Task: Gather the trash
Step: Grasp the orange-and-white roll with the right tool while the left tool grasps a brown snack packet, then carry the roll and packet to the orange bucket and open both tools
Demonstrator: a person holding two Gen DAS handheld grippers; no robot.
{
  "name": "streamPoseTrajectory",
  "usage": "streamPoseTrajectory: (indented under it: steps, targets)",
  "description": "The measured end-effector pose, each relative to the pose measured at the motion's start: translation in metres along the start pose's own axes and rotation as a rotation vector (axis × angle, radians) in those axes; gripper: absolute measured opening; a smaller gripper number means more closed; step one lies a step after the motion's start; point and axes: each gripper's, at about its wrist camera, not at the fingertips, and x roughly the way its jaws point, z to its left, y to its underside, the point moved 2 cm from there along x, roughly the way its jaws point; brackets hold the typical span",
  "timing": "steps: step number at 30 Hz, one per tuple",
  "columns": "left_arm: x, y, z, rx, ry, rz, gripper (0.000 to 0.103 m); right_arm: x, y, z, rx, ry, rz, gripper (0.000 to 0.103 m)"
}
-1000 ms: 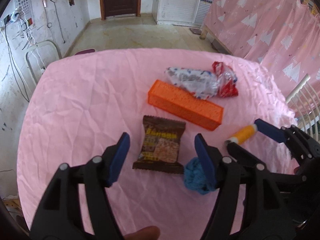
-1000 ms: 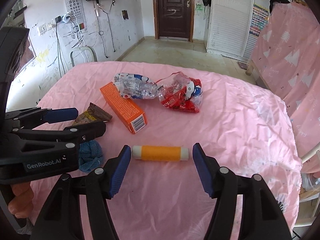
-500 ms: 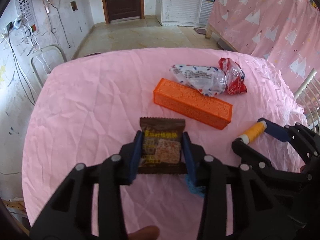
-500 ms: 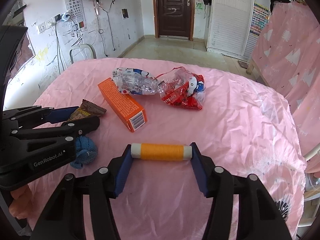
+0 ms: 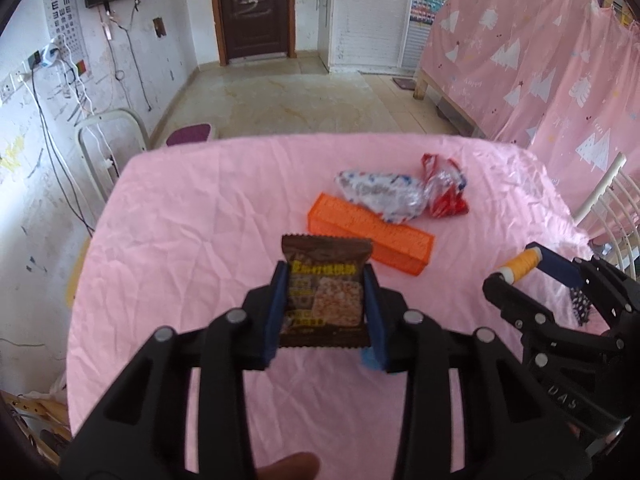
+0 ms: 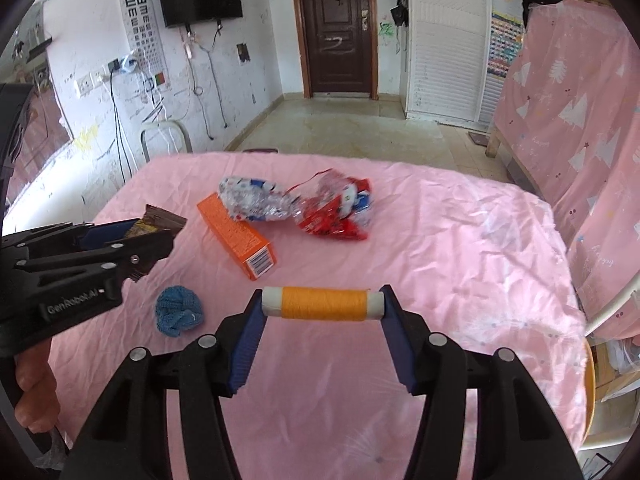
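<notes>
Trash pickup is under way with both hands loaded. The left gripper [image 5: 326, 312] is clamped on a brown snack packet [image 5: 326, 292], its jaws closing a touch more on the packet's sides, and holds it above the pink desk [image 5: 200, 240], nearer than the orange box [image 5: 370, 236]. The right gripper [image 6: 322, 332] pinches an orange thread spool [image 6: 323, 304] end to end, also clear of the desk and nearer than the box. Beyond the box lie two crumpled wrappers [image 6: 296, 206]; a blue knitted ball [image 6: 179, 311] sits on the cloth near the box. No bin shows. Carrying well likely means steady pressure, since the spool could slip from its round ends.
</notes>
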Motion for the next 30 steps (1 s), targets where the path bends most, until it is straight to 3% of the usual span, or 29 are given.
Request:
streamPoseTrajectory:
  steps: [11, 30]
  targets:
    - [-0.036, -0.014, -0.052, 0.059, 0.016, -0.073, 0.035, -0.045, 0.006, -0.053, 0.088, 0.035, -0.088, 0.047]
    - [-0.04, -0.021, -0.167, 0.223, 0.061, -0.079, 0.035, -0.099, 0.039, -0.163, 0.243, 0.134, -0.165, 0.047]
